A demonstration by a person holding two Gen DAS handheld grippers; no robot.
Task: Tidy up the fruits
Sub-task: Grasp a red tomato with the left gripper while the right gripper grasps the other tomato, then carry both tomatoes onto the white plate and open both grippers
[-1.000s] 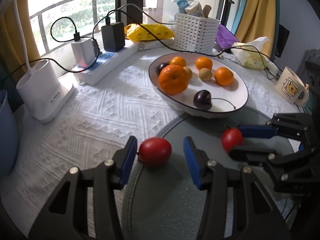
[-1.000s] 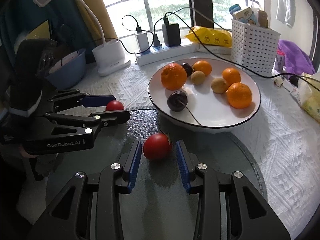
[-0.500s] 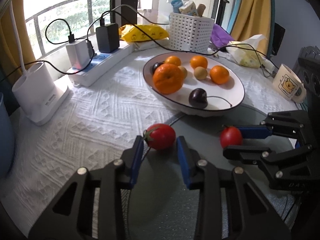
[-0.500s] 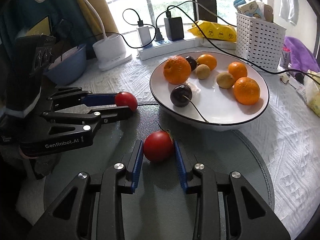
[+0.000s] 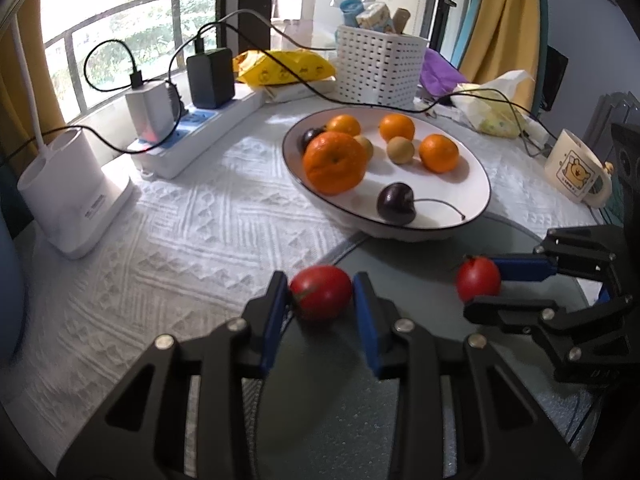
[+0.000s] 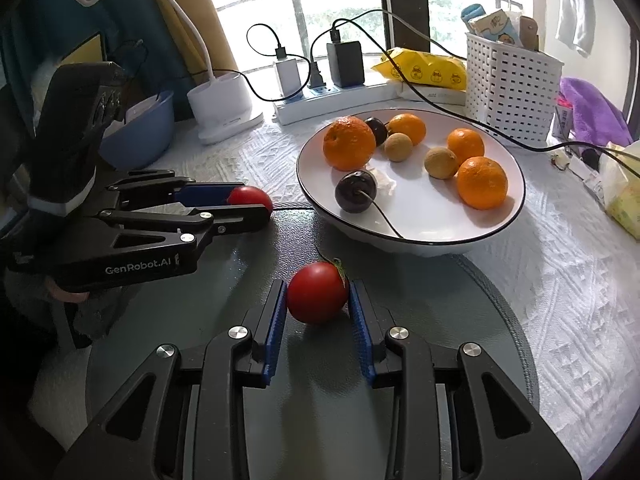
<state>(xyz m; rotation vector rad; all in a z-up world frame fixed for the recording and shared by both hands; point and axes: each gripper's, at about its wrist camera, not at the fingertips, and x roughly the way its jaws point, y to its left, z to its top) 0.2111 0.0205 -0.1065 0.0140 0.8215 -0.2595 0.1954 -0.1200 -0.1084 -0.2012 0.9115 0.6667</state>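
Note:
Two red tomatoes sit over a round grey mat (image 5: 340,420) in front of a white plate (image 5: 476,208). My left gripper (image 5: 320,296) is shut on one tomato (image 5: 321,292), its blue pads pressing both sides. My right gripper (image 6: 318,296) is shut on the other tomato (image 6: 317,297), which has a green stem. Each gripper shows in the other's view: the right gripper (image 5: 486,286) with its tomato (image 5: 478,283), and the left gripper (image 6: 256,204) with its tomato (image 6: 250,197). The plate (image 6: 500,220) holds several oranges (image 6: 349,143), two small brown fruits and two dark cherries (image 6: 355,191).
Behind the plate stand a white perforated basket (image 5: 380,66), a yellow packet (image 5: 284,66) and a power strip (image 5: 196,136) with chargers and trailing cables. A white lamp base (image 5: 74,188) is at left, a mug (image 5: 576,172) at right, a blue bowl (image 6: 140,128) far left.
Both grippers closed onto their tomatoes, the left from wide open. The left tomato now sits squarely between the pads.

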